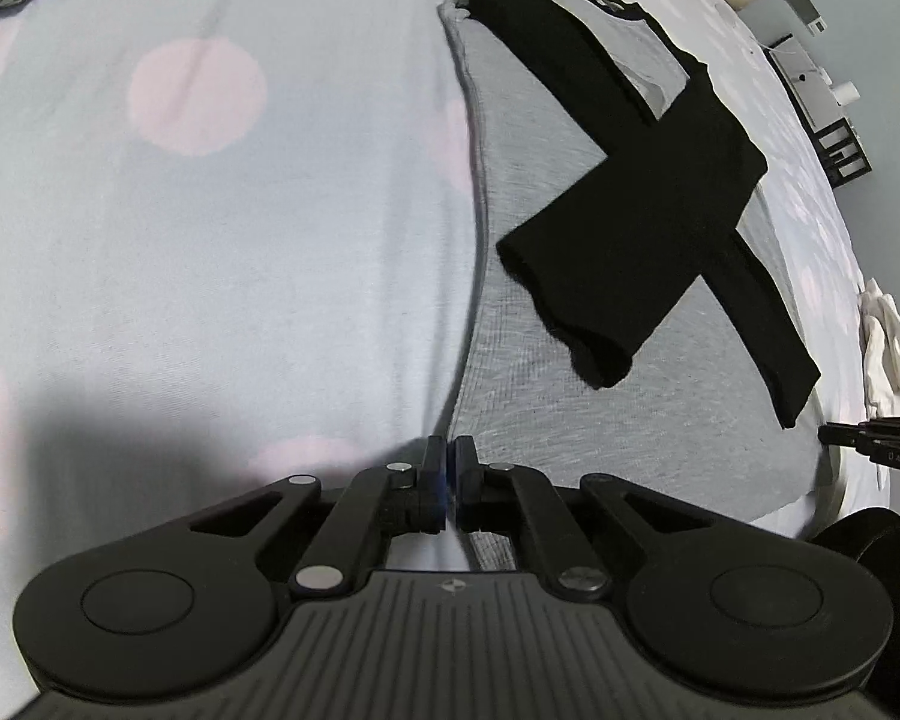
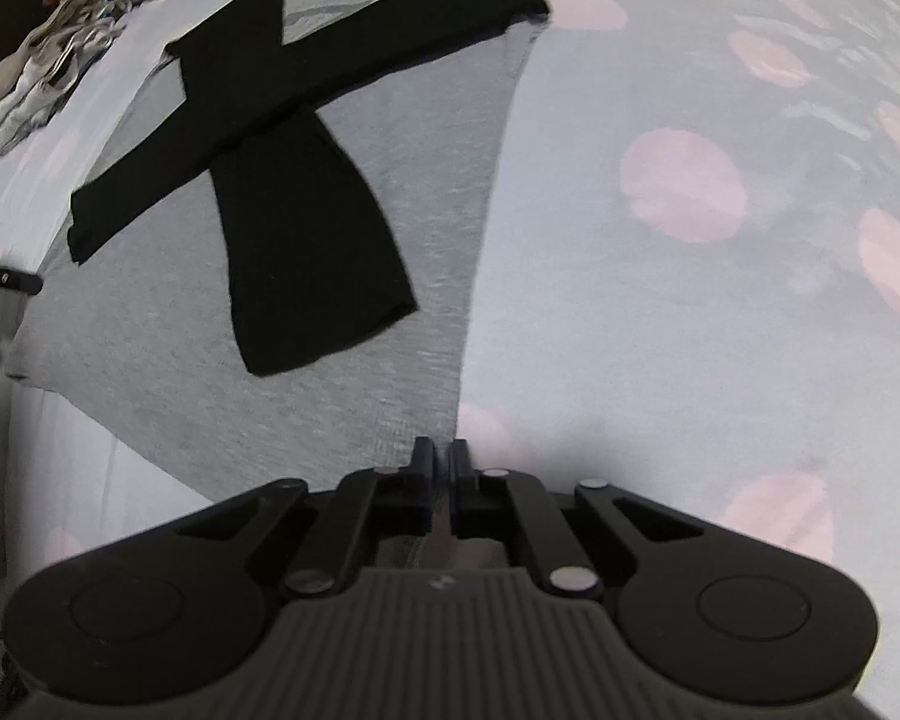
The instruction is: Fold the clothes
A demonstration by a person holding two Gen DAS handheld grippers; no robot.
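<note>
Because both sleeves [image 1: 606,252] lie crossed loosely over the grey shirt [image 1: 546,360] spread on the bed [image 1: 210,210], lifting could slide them off; the left tool [image 1: 448,480] and right tool [image 2: 441,480] each pinch a hem corner, jaws narrow.

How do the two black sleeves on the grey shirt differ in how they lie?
The wide sleeve lies on top and ends mid-body; the narrow sleeve passes beneath it and reaches the shirt's side edge. The wide sleeve looks broader at the cuff. Both are black, folded inward, and cross on the grey shirt body.
</note>
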